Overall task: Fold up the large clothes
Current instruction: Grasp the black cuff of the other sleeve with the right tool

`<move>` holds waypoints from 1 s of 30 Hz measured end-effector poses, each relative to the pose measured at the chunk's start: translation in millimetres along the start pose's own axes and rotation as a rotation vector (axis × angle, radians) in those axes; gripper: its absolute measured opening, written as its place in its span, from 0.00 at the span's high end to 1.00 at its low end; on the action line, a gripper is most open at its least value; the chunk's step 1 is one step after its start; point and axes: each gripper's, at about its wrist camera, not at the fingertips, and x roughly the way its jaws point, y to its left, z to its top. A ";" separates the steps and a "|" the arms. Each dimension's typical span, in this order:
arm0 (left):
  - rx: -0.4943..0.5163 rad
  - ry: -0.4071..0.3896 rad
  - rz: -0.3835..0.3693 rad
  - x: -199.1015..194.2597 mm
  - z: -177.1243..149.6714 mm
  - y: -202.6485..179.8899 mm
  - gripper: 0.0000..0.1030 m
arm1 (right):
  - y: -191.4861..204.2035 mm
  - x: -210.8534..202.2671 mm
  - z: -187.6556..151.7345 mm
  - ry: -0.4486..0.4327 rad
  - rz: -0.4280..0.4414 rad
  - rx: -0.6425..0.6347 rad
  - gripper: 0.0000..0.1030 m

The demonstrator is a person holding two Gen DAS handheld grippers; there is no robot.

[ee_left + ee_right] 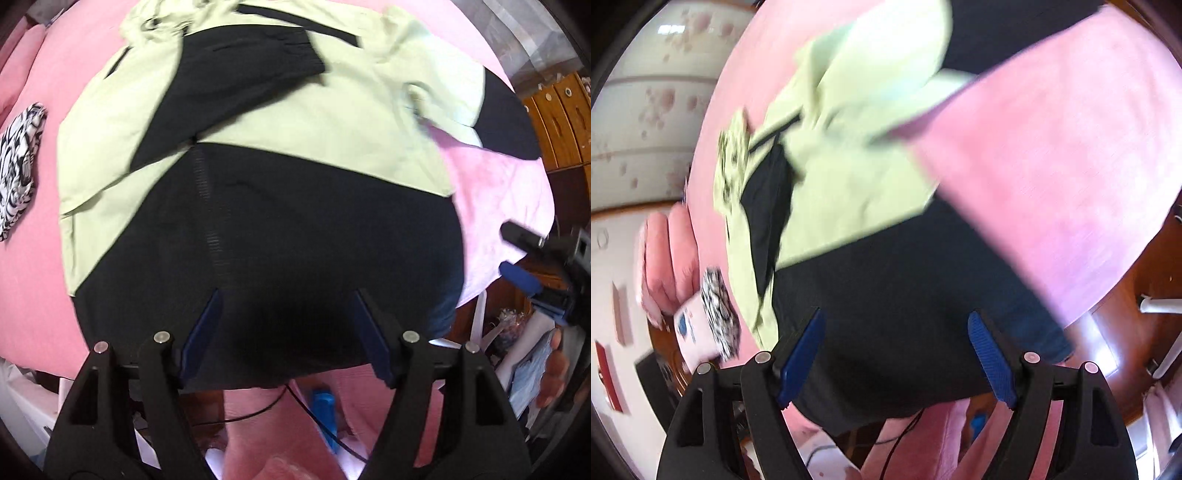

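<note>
A large jacket in light green (332,125) and black (894,280) lies spread on a pink bed sheet (33,280). One black sleeve (243,77) is folded across its chest, and the other sleeve (509,118) reaches out to the right. My left gripper (286,299) hovers over the black hem with its jaws wide apart and nothing pinched. My right gripper (897,317) is open too, above the black lower part near the bed's corner. In the left wrist view the right gripper (515,254) shows at the right edge, beside the jacket.
A black-and-white patterned cloth (18,162) lies on the sheet left of the jacket, seen also as the patterned cloth (720,314). Pink pillows (665,258) sit beyond it. Wooden drawers (561,118) stand to the right of the bed. A person's hand (557,369) holds the right gripper.
</note>
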 end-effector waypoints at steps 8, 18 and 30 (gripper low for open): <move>0.080 0.036 0.067 -4.1 11.0 -85.9 0.33 | -82.7 -37.5 87.2 -0.111 -0.003 0.121 0.22; 0.112 0.037 0.070 1.1 33.9 -128.4 0.33 | -167.1 -48.4 197.7 -0.327 0.017 0.348 0.24; 0.031 0.038 0.055 0.3 52.3 -124.0 0.33 | -177.3 -51.2 271.1 -0.531 -0.073 0.376 0.74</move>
